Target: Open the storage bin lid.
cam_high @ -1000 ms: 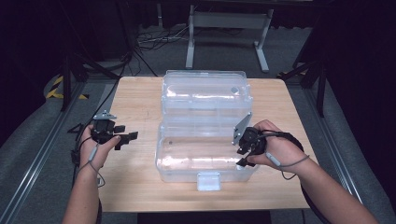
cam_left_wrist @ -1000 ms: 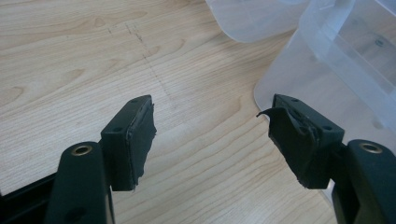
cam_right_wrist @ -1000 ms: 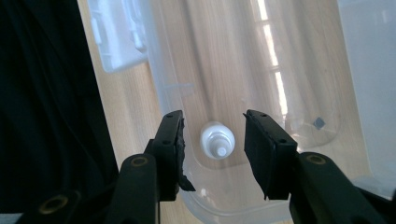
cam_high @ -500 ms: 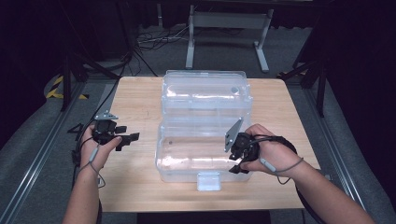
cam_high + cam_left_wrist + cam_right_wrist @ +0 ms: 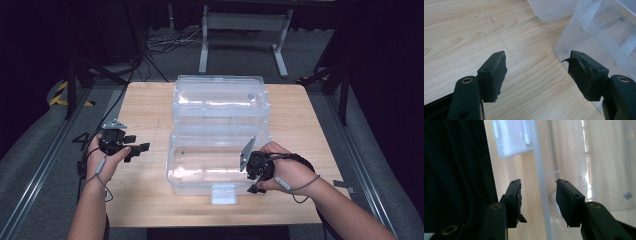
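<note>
A clear plastic box (image 5: 200, 167) lies open in the middle of the wooden table (image 5: 145, 105), its lid (image 5: 220, 100) folded back on the far side. A white latch (image 5: 223, 194) hangs from the box's near wall. My right gripper (image 5: 254, 181) is at the box's near right corner. In the right gripper view its open jaws (image 5: 538, 195) straddle the thin clear wall (image 5: 539, 170) without pressing on it, and the latch (image 5: 511, 137) is beyond. My left gripper (image 5: 137, 148) hovers left of the box, open and empty (image 5: 537, 72), with the box corner (image 5: 584, 37) ahead of it.
Bare wood stretches left of the box and along the near edge (image 5: 165, 212). Metal stand legs (image 5: 240, 30) and cables lie on the floor behind the table. Dark floor rails (image 5: 45, 165) run along both sides.
My right hand has moved toward the near edge and sunk, bringing its jaws over the box's near wall. The left hand has stayed where it was.
</note>
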`<action>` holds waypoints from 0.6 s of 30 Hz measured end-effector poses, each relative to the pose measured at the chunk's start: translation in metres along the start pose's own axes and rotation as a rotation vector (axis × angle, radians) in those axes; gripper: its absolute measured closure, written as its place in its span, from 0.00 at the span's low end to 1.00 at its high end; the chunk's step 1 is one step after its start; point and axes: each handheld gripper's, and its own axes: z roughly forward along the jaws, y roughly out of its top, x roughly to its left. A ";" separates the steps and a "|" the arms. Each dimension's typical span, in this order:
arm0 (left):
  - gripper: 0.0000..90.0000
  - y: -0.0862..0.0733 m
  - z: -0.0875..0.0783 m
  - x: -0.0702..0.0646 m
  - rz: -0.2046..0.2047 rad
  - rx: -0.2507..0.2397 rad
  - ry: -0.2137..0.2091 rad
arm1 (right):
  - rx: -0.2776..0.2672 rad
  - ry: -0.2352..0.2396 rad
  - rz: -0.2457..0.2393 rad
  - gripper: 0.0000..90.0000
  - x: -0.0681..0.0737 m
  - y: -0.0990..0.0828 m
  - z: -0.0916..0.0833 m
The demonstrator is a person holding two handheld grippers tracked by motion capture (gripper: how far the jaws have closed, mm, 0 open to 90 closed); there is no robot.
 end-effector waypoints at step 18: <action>0.25 0.014 -0.004 -0.013 0.012 -0.011 -0.034 | 0.056 -0.004 -0.027 0.76 0.000 0.000 0.035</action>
